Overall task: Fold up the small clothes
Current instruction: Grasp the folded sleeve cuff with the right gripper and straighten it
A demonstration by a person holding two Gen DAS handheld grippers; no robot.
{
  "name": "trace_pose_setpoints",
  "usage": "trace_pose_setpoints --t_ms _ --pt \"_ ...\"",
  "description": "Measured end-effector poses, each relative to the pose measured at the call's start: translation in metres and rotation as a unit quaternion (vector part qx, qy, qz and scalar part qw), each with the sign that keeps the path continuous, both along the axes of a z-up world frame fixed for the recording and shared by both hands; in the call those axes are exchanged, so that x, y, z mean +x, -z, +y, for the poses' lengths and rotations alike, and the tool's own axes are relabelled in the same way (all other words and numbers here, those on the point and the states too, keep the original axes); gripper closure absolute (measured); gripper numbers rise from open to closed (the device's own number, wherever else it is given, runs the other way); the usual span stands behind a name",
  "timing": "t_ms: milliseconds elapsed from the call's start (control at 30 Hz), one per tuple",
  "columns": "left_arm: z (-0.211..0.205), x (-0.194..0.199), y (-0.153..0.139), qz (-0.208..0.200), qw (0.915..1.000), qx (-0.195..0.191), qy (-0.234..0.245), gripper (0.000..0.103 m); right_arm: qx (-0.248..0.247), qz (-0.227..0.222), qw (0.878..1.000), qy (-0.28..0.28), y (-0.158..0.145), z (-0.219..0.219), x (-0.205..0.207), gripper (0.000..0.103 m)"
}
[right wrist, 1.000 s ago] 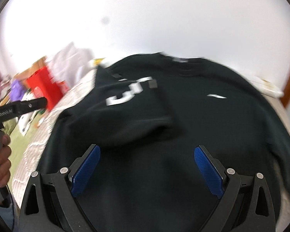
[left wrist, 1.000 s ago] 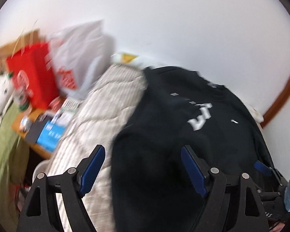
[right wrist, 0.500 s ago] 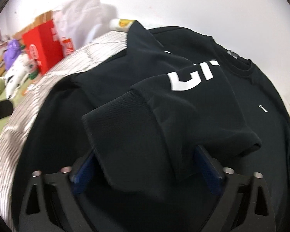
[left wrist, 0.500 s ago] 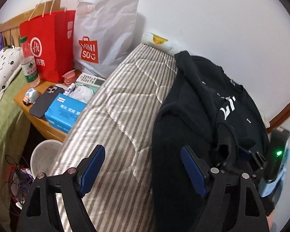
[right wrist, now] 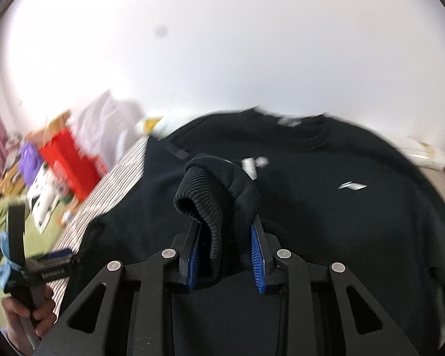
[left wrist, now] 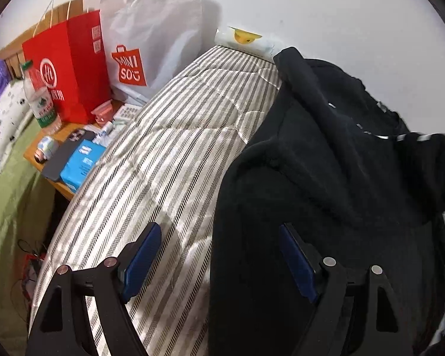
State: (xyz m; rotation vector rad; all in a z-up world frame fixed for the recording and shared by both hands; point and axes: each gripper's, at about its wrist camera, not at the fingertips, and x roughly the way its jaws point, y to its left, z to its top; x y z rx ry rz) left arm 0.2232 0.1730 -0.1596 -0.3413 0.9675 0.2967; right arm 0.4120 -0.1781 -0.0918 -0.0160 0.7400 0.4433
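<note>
A black sweatshirt (left wrist: 326, 178) with white lettering lies spread on the striped mattress (left wrist: 178, 148). My left gripper (left wrist: 219, 228) hangs open over the sweatshirt's left edge, one finger above the mattress and the other above black cloth, nothing between them. My right gripper (right wrist: 226, 222) is closing its jaws on the ribbed sleeve cuff (right wrist: 204, 190), which is bunched between the blue pads (right wrist: 256, 255) and raised above the sweatshirt's chest (right wrist: 341, 222). The raised sleeve (left wrist: 430, 163) shows blurred at the right of the left wrist view. A hand holds the left gripper (right wrist: 44, 267) at the lower left.
A bedside table (left wrist: 35, 154) left of the mattress carries a red paper bag (left wrist: 71, 74), a white shopping bag (left wrist: 151, 38), a water bottle (left wrist: 40, 101), a phone (left wrist: 65, 154) and a blue tissue pack (left wrist: 81, 163). Green bedding (left wrist: 9, 207) lies further left. A white wall backs the bed.
The right gripper's jaws have narrowed around the sleeve cuff and lifted it off the chest. The left gripper has sunk closer to the mattress, still open.
</note>
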Motion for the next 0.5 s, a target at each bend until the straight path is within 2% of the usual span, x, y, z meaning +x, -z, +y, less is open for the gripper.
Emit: trace_pose_setpoints --t_ms 100,200,400,500 --pt "-0.002 0.006 0.001 0.008 0.9997 0.022 -0.002 0.024 0.017 -0.013 0.999 0.034 -0.013 -0.043 0.012 0.074" --pt "-0.003 0.011 0.003 0.011 0.9991 0.040 -0.008 0.024 0.031 -0.009 0.998 0.057 -0.011 -0.083 0.021 0.074" --pt "-0.004 0.014 0.005 0.008 0.9979 0.064 -0.009 0.023 0.062 0.053 0.991 0.104 0.026 -0.141 0.038 0.074" --pt "-0.005 0.014 0.005 0.006 0.9977 0.068 -0.007 0.023 0.062 0.074 0.987 0.126 0.044 -0.158 0.040 0.066"
